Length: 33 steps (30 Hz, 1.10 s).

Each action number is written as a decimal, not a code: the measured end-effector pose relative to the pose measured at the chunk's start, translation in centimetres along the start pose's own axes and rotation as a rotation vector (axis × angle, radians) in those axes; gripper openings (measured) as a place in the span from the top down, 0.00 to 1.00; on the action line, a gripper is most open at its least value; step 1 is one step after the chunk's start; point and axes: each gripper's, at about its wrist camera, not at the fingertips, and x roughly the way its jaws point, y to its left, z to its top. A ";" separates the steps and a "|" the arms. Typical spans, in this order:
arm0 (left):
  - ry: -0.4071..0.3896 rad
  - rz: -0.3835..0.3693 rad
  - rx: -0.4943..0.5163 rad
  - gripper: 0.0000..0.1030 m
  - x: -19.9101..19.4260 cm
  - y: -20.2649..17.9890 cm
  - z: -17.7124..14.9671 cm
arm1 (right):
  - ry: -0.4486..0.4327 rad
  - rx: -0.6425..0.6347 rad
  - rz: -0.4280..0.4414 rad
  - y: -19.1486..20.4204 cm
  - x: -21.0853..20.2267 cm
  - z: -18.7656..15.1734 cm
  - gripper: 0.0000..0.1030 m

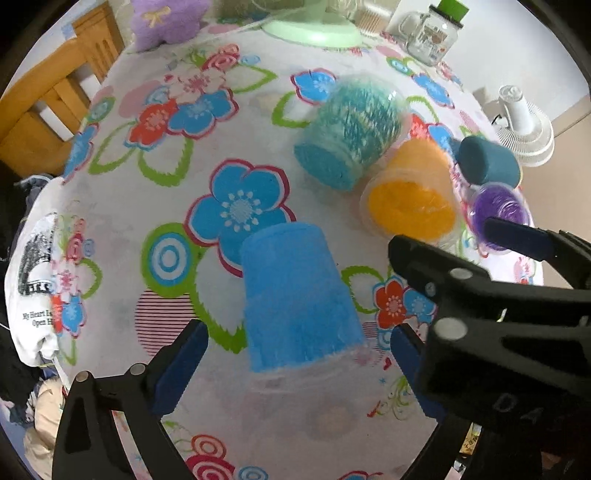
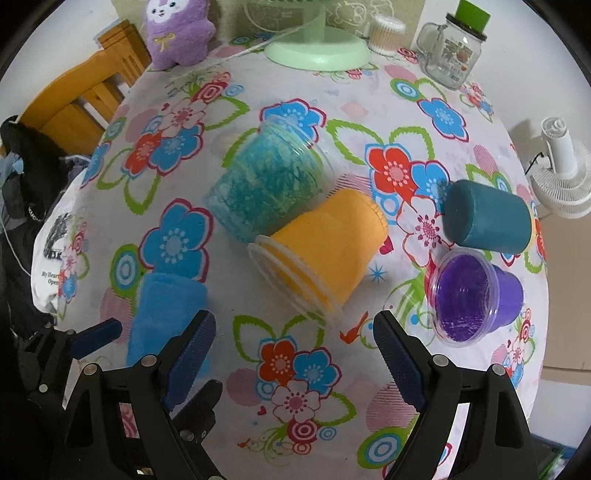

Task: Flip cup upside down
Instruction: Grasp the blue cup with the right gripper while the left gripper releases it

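Note:
A light blue cup stands upside down on the flowered tablecloth, between the open fingers of my left gripper, which do not touch it. It also shows in the right wrist view at the lower left. An orange cup, a teal speckled cup, a dark teal cup and a purple cup lie on their sides. My right gripper is open and empty, just in front of the orange cup's rim. The right gripper also shows in the left wrist view.
A green fan base, a glass jar mug with a green lid, a cotton swab box and a purple plush toy stand at the table's far edge. A wooden chair is at left, a white fan at right.

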 end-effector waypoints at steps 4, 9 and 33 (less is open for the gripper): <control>-0.028 0.011 -0.009 0.02 -2.4 0.8 -0.4 | -0.019 -0.015 0.019 1.0 -1.8 0.1 0.13; -0.056 0.000 -0.069 0.00 -5.0 2.9 -0.8 | -0.035 -0.041 0.044 3.0 -3.5 0.2 0.13; 0.039 0.145 -0.167 0.00 0.8 12.2 0.7 | 0.086 0.018 0.108 9.4 3.5 2.5 0.22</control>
